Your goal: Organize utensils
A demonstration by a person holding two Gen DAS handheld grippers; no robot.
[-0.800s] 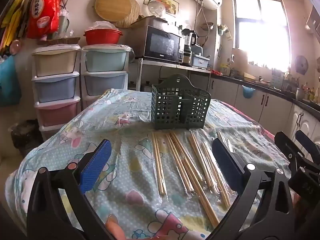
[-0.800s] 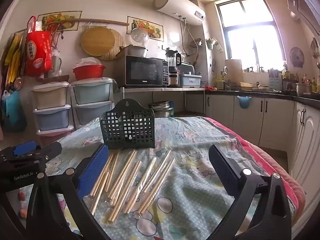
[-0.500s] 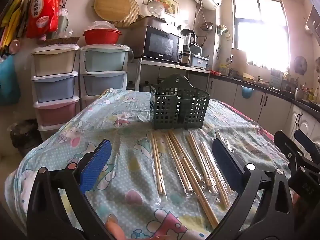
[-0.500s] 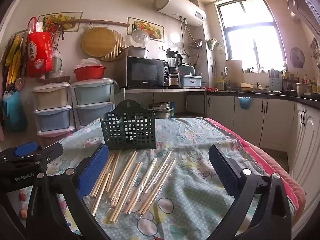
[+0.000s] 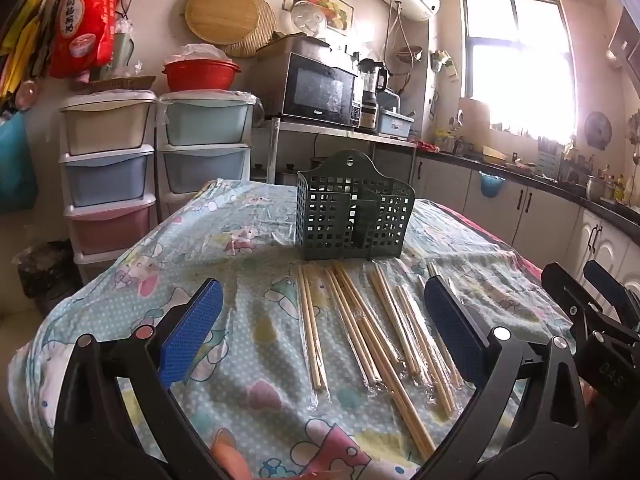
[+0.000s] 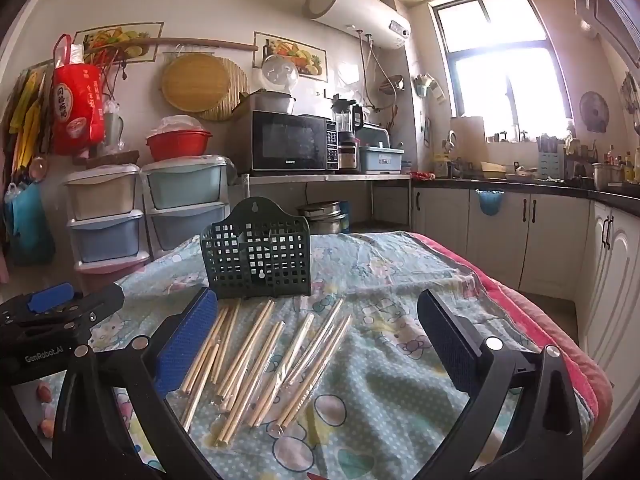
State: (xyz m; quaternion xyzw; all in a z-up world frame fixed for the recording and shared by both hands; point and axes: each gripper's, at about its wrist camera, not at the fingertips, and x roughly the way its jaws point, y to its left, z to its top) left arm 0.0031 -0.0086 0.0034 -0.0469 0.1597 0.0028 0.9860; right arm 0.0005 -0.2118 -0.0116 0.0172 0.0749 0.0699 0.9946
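Note:
Several pairs of wooden chopsticks in clear wrappers (image 5: 372, 328) lie side by side on the patterned tablecloth (image 5: 248, 320); they also show in the right wrist view (image 6: 264, 356). A dark green slotted utensil holder (image 5: 354, 208) stands upright just beyond them, also in the right wrist view (image 6: 258, 256). My left gripper (image 5: 320, 336) is open and empty, hovering above the near ends of the chopsticks. My right gripper (image 6: 316, 344) is open and empty, also above the chopsticks. Each gripper shows at the edge of the other's view.
Stacked plastic drawers (image 5: 108, 176) stand beyond the table's far left. A microwave (image 5: 316, 88) sits on a metal shelf behind the table. A counter with white cabinets (image 6: 520, 224) runs along the right wall. The table's right edge (image 6: 560, 344) drops off close by.
Both grippers have eased slightly toward the holder and chopsticks. Jaws stay open. Nothing on the table has moved.

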